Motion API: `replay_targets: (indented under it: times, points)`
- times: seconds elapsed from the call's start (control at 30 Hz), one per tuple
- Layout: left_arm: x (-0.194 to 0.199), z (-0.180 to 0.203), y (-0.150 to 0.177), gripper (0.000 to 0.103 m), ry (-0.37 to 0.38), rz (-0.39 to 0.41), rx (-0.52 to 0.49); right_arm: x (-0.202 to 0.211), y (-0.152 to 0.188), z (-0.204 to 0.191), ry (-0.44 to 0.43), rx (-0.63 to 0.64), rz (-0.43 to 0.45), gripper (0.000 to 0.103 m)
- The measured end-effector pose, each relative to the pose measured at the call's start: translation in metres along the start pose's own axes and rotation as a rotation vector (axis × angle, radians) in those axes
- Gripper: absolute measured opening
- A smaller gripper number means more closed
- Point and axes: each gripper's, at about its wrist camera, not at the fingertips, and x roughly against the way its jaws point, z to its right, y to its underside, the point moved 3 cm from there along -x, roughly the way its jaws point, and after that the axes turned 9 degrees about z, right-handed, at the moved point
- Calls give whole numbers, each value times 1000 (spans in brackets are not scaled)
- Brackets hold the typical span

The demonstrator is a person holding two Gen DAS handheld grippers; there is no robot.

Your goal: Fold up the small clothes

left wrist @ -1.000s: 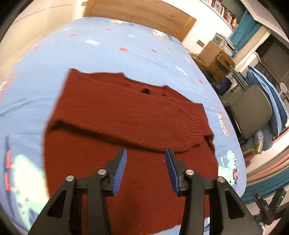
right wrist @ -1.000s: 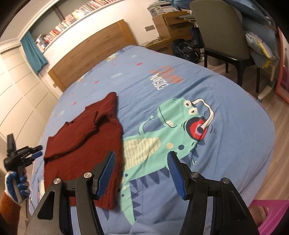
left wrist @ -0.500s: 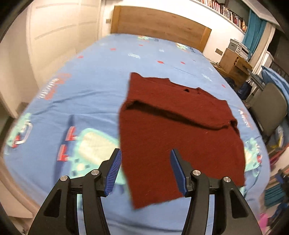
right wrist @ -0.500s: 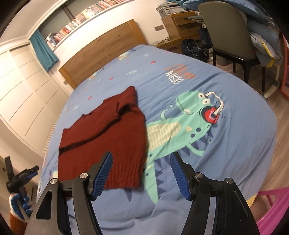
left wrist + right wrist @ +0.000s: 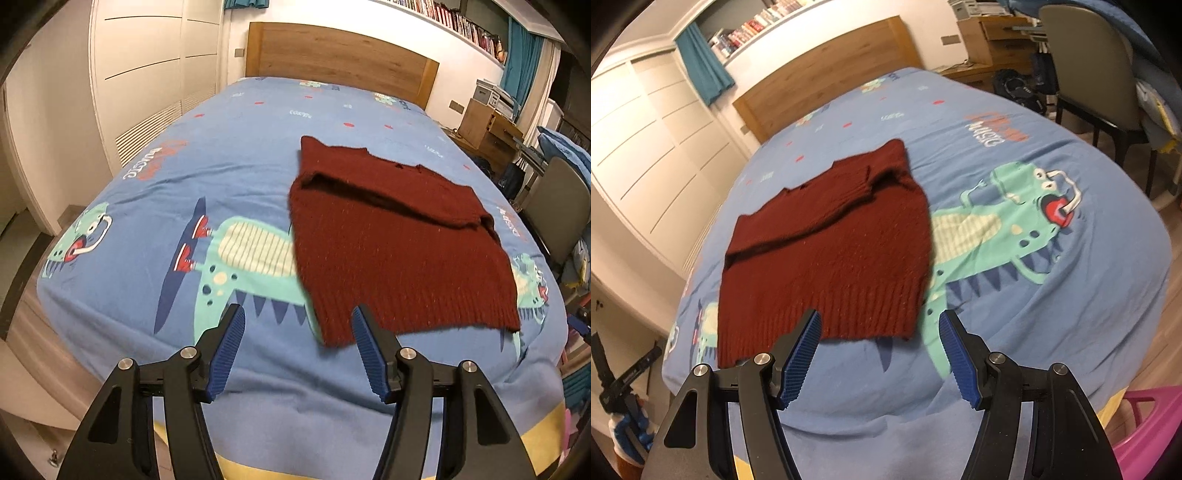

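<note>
both grippers, left and right, now sit back at the bed's foot edge, jaws opened wider, empty.

Each claw, left and right, has black angular fingers, ribbed blue pads and silver screws.

From my right camera I see the sweater lying flat on the bed, its sleeves folded across the chest and its ribbed hem toward me. My right gripper hangs above the hem's right corner, jaws apart and empty. The left gripper shows at the lower left edge.
</note>
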Motion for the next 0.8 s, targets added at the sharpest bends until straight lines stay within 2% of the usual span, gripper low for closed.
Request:
replay_targets:
  times: [0.33,0.8]
  points:
    - [-16,12,4,55,-21,-44,-57,-46,5,8,6,-35,-79,68]
    - [-85,23,12,55,-25,-185,-81,-94,8,41,47,-96,-152,68]
